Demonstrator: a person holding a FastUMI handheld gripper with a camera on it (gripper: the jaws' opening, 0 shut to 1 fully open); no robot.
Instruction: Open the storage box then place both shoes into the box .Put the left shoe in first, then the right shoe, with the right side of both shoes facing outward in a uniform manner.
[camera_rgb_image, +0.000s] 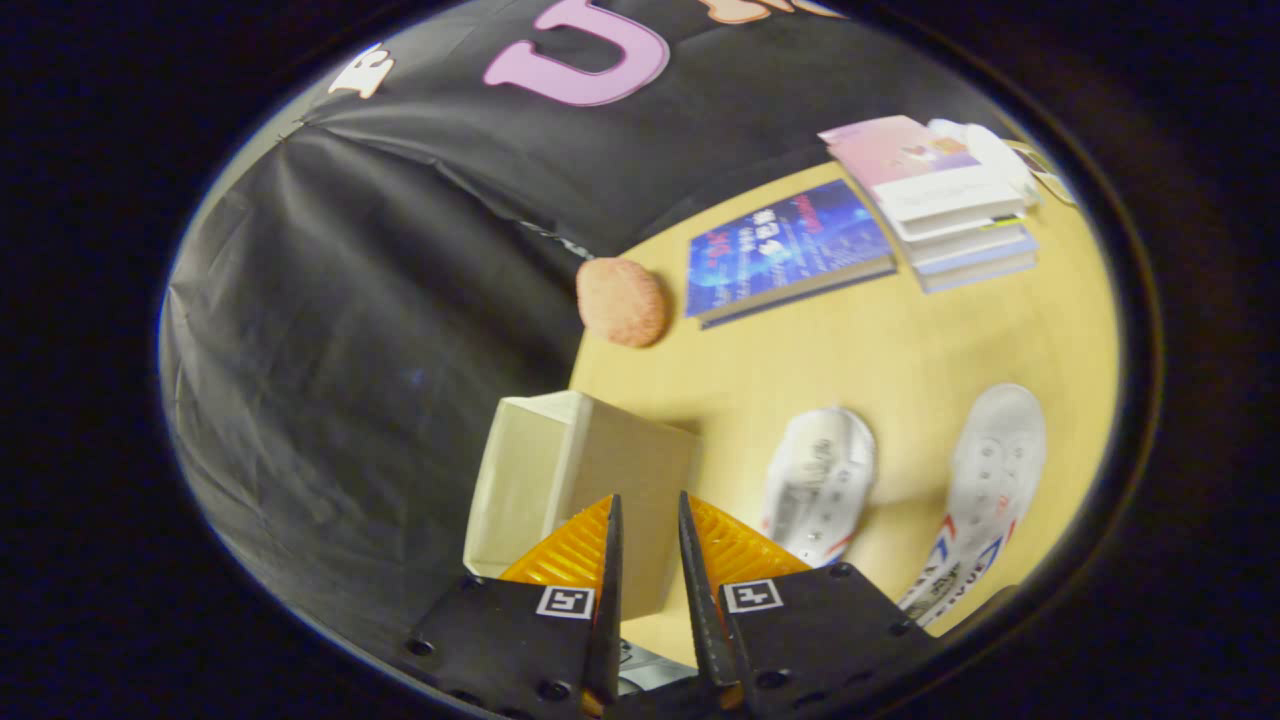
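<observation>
A cream storage box (580, 480) stands closed at the table's left edge, just beyond my fingertips and slightly left of them. Two white shoes lie to its right on the table. The nearer shoe (822, 482) is beside the box, and the farther shoe (985, 480), with red and blue marks on its side, lies further right. My gripper (648, 498) hovers above the box's near side. Its fingers are drawn almost together with a narrow slit between them and nothing held.
On the yellow wooden table (880, 340), a pink round sponge-like thing (621, 301) lies beyond the box. A blue book (785, 250) and a stack of books (945, 200) lie at the far side. Black cloth hangs left of the table.
</observation>
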